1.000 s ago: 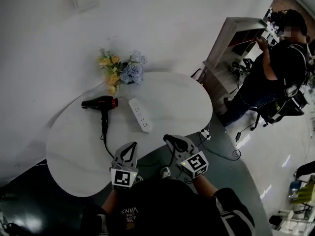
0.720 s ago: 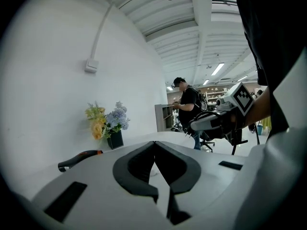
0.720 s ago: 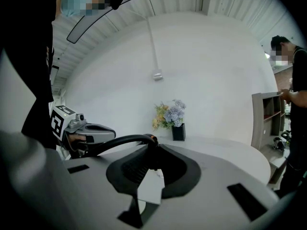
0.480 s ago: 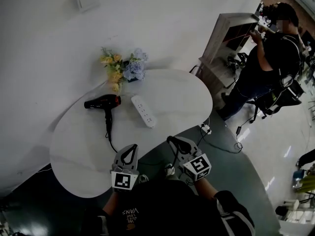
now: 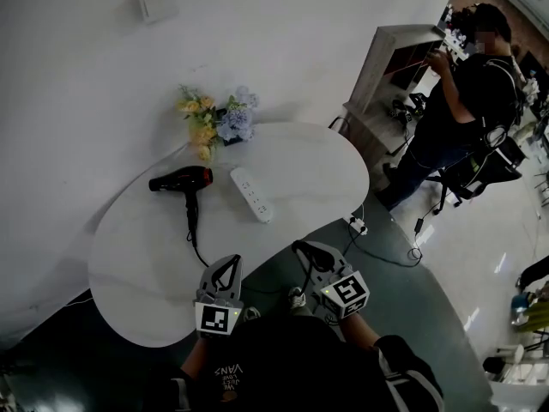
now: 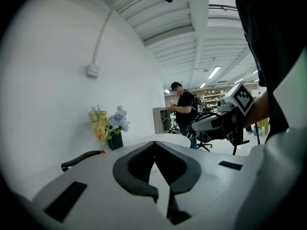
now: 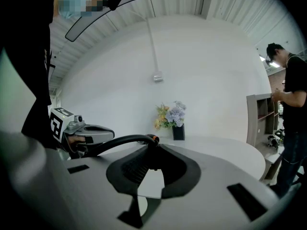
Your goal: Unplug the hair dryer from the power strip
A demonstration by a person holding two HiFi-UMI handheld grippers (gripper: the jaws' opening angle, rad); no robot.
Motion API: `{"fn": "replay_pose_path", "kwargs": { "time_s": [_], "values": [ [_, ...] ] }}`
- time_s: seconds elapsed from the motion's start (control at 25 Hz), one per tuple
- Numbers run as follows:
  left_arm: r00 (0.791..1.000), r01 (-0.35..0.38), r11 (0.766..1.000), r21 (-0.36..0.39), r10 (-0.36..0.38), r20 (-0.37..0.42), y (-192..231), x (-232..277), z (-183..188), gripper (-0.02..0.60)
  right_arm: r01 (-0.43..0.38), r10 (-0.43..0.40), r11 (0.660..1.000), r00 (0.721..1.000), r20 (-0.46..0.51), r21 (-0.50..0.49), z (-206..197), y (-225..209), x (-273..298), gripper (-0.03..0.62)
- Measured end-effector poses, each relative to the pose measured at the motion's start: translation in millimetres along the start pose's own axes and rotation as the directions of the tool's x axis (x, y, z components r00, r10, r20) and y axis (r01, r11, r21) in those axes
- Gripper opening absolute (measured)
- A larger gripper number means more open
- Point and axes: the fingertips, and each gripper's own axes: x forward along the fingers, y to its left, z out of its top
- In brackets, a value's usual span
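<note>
The black hair dryer [image 5: 180,180] with a red band lies on the white oval table [image 5: 317,166], nozzle to the left. Its cord [image 5: 193,234] runs down off the near table edge. The white power strip [image 5: 251,195] lies just right of the dryer, with no plug seen in it. My left gripper [image 5: 230,261] hovers at the near edge by the cord, shut and empty [image 6: 154,143]. My right gripper [image 5: 297,246] is off the table's near right edge, tips together with nothing seen between them [image 7: 153,145]. The dryer [image 7: 120,140] shows beyond them.
A vase of yellow and blue flowers [image 5: 214,123] stands at the table's far edge against the wall. A person [image 5: 463,101] stands at a shelf unit [image 5: 395,58] to the right, near an office chair. Cables and a plug block [image 5: 358,227] lie on the floor.
Both grippers have drawn back a little from the table towards me. The hair dryer, cord and power strip lie where they were.
</note>
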Motion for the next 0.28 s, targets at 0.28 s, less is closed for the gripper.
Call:
{"fn": "replay_pose_path", "kwargs": {
  "time_s": [0.28],
  "values": [
    [1.0, 0.003, 1.0, -0.009, -0.003, 0.002, 5.4, -7.6, -2.5, 0.018, 0.011, -0.011, 1.0, 1.0, -0.002, 0.002, -0.2, 7.2, 1.1, 0.072]
  ]
}}
